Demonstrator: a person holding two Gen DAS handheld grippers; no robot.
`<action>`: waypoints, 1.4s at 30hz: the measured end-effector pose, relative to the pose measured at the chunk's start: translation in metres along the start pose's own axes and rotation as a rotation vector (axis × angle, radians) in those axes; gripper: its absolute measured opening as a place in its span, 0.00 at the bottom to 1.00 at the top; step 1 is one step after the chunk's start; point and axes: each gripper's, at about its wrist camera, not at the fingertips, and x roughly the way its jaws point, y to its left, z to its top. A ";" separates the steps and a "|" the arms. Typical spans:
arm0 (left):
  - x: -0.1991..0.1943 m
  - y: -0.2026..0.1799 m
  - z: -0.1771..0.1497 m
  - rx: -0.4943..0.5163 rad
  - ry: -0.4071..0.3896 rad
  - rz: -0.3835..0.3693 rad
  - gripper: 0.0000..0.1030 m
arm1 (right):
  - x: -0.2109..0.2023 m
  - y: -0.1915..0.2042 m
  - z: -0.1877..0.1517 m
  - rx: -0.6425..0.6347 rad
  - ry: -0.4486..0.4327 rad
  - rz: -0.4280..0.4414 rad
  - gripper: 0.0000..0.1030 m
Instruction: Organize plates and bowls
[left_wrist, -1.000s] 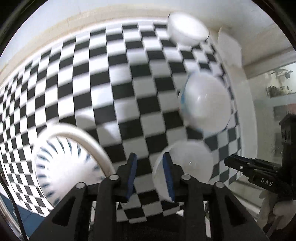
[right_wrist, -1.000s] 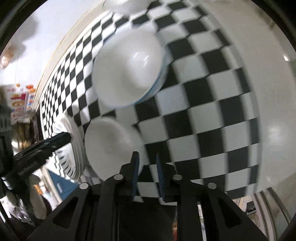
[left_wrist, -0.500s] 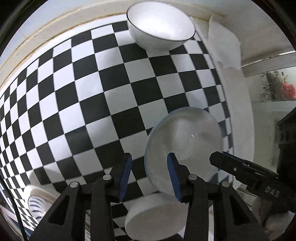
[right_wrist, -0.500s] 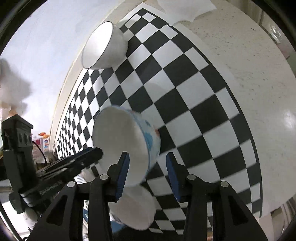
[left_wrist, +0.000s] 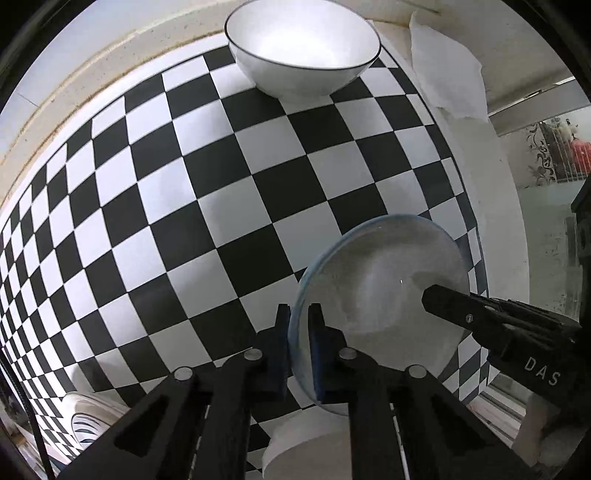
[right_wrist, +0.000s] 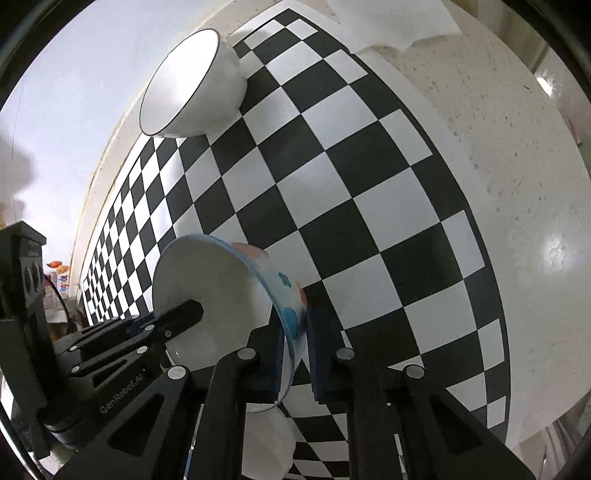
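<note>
A white bowl with a blue rim and coloured spots outside (left_wrist: 384, 295) (right_wrist: 221, 291) is held by both grippers. My left gripper (left_wrist: 298, 332) is shut on its left rim. My right gripper (right_wrist: 295, 350) is shut on its opposite rim, and shows in the left wrist view (left_wrist: 491, 321). A plain white bowl (left_wrist: 306, 446) (right_wrist: 267, 443) sits just below the held one. A larger white bowl with a thin dark rim (left_wrist: 301, 48) (right_wrist: 192, 85) stands at the far edge of the checkered cloth. A striped plate (left_wrist: 92, 417) lies at the lower left.
The black-and-white checkered cloth (left_wrist: 207, 206) (right_wrist: 362, 206) covers the white counter (right_wrist: 517, 184). A white paper towel (left_wrist: 447, 62) lies at the far right corner, by the wall.
Both grippers have closed on the rim of the spotted bowl; half a second ago their fingers stood apart around it. The far bowl looks closer.
</note>
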 end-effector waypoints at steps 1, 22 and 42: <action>-0.003 -0.001 -0.001 0.001 -0.002 -0.003 0.08 | -0.003 0.000 -0.001 -0.003 -0.002 0.000 0.12; -0.086 0.004 -0.059 0.044 -0.100 -0.044 0.08 | -0.089 0.043 -0.070 -0.128 -0.086 0.014 0.12; -0.052 0.017 -0.116 0.044 0.027 -0.024 0.08 | -0.044 0.020 -0.135 -0.071 0.042 0.047 0.12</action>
